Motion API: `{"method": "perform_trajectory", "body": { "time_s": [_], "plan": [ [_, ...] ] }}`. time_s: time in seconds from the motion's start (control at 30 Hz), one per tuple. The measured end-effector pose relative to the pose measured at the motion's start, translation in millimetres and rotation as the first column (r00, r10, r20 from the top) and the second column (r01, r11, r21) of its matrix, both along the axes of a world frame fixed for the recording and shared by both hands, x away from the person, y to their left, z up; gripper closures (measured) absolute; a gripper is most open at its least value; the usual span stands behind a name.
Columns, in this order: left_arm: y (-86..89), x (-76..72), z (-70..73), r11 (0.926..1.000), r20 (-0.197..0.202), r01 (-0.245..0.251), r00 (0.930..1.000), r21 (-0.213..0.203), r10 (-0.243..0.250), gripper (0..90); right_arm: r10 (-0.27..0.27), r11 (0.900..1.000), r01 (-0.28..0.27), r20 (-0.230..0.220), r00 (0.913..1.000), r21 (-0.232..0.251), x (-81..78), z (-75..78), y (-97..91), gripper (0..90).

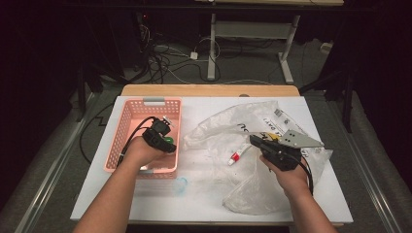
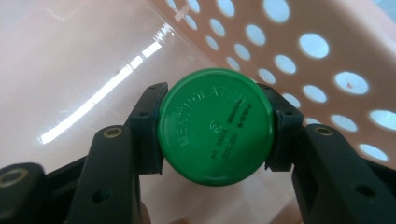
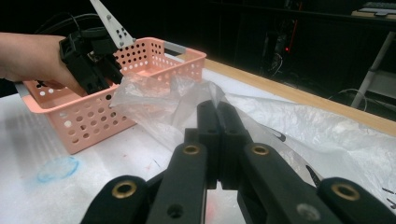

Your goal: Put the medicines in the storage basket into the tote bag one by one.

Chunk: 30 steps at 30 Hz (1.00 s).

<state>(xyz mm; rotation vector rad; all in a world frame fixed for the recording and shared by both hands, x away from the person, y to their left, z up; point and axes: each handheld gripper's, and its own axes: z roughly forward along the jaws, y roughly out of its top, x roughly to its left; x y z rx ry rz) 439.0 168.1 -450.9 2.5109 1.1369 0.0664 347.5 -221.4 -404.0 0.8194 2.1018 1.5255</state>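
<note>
High view: a white table [image 1: 145, 199] carries a pink basket [image 1: 127, 121] with holed walls on its left part and a crumpled clear plastic bag [image 1: 228, 127] spread over its right part. The left hand [image 1: 141, 151] reaches into the basket with the left gripper [image 1: 167, 141], and a spot of green shows at its tip, low inside the basket near the right wall. In the left gripper view the two black jaws are clamped on opposite edges of a round green lid [image 2: 215, 126] with raised lettering, held just above the basket's glossy pink floor [image 2: 70, 60], with the holed wall [image 2: 317, 51] rising close behind it. The right hand [image 1: 291, 177] holds the right gripper [image 1: 253, 141] over the bag, its grey plate [image 1: 301, 139] on top. Just beside its tip, a small white tube with a red cap [image 1: 237, 156] lies on the table at the bag's edge. In the right gripper view the jaws are pressed together with no gap; whether any of the bag's film [image 3: 159, 100] is caught between them cannot be told. Farther off in that view the basket [image 3: 88, 123] stands with the other hand [image 3: 32, 58] over its rim. A faint blue ring [image 1: 180, 185] marks the table in front of the basket.
</note>
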Motion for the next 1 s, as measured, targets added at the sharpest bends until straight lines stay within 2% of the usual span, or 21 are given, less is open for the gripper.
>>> {"method": "perform_trajectory", "body": {
  "time_s": [0.27,0.37,0.4,0.47,0.73,1.0],
  "plan": [
    [0.4,-1.2,2.6,0.9997,-0.009,-0.021,0.9997,-0.010,0.021,49.4,0.000,1.0000,0.000,-0.002,1.0000,0.004,-1.1,0.4,0.7,90.0],
    [2.0,-3.4,7.7,0.9991,0.007,-0.031,0.9995,-0.029,0.031,49.5,0.001,1.0000,-0.001,0.001,1.0000,0.005,-0.9,0.4,0.6,90.0],
    [3.2,-4.6,10.1,0.9981,0.012,-0.041,0.9991,-0.047,0.041,49.5,0.000,1.0000,0.000,0.000,1.0000,0.005,-0.9,0.4,0.6,90.0],
    [5.8,-8.0,15.1,0.9962,0.027,-0.050,0.9983,-0.071,0.052,49.5,-0.001,1.0000,0.001,0.001,1.0000,0.006,-0.5,0.5,0.0,90.0],
    [11.3,-23.9,32.6,0.9942,0.101,-0.064,0.9922,-0.087,0.072,49.6,-0.002,1.0000,0.002,0.007,1.0000,0.006,-1.2,2.2,-0.7,90.0],
    [23.5,-44.9,42.0,0.9832,0.161,-0.090,0.9802,-0.159,0.115,49.6,0.002,1.0000,-0.002,0.005,1.0000,0.002,-1.0,1.3,0.5,90.0]
  ]
}}
